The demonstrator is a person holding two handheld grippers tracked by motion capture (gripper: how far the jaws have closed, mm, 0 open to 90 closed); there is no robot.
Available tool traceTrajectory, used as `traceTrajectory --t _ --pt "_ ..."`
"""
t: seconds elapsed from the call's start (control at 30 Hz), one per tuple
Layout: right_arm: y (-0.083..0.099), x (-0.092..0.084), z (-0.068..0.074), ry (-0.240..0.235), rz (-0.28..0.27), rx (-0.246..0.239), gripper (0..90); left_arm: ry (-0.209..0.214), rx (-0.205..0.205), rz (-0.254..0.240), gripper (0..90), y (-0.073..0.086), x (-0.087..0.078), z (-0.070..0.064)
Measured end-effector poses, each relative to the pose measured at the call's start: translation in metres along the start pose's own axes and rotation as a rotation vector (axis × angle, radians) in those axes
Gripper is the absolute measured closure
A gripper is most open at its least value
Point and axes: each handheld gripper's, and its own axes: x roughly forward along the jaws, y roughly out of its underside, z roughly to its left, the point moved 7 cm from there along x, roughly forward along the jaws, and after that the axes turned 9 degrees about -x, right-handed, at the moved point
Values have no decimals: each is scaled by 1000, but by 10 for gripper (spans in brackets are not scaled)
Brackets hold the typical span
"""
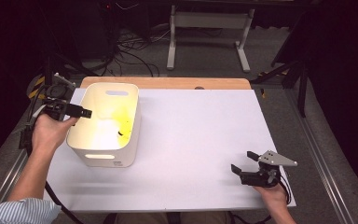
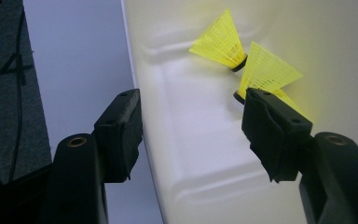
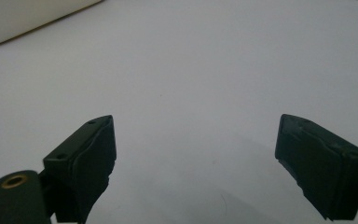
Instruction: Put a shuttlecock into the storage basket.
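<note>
A white plastic bin (image 1: 103, 148) stands on the left of the white table sheet (image 1: 191, 135). Yellow shuttlecocks (image 1: 123, 122) lie inside it. In the left gripper view two of them (image 2: 221, 41) (image 2: 269, 70) rest against the bin's inner floor (image 2: 205, 154), and a third is partly hidden behind the right jaw. My left gripper (image 1: 83, 112) (image 2: 193, 100) is open at the bin's left rim, one jaw outside the wall and the other over the inside, with nothing pressed. My right gripper (image 1: 242, 161) (image 3: 196, 122) is open over bare sheet at the front right, with nothing between its jaws.
The bin has handle slots in its near and far walls. A corner of the bin (image 3: 23, 18) shows far off in the right gripper view. A wooden table edge (image 1: 168, 82) runs along the back. Cables and a stand's legs (image 1: 209, 37) lie on the floor beyond.
</note>
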Motion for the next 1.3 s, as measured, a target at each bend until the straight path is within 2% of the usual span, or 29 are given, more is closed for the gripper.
traceTrajectory --t 0.67,0.8,1.3 --pt "0 1 0 -3 3 -2 132 -34 -72 -27 399 4 -6 30" --pt "0 1 1 -4 3 -1 132 -54 -78 -29 401 6 -7 36" --pt "0 1 0 -3 3 -2 132 -63 -113 -48 407 12 -11 49"
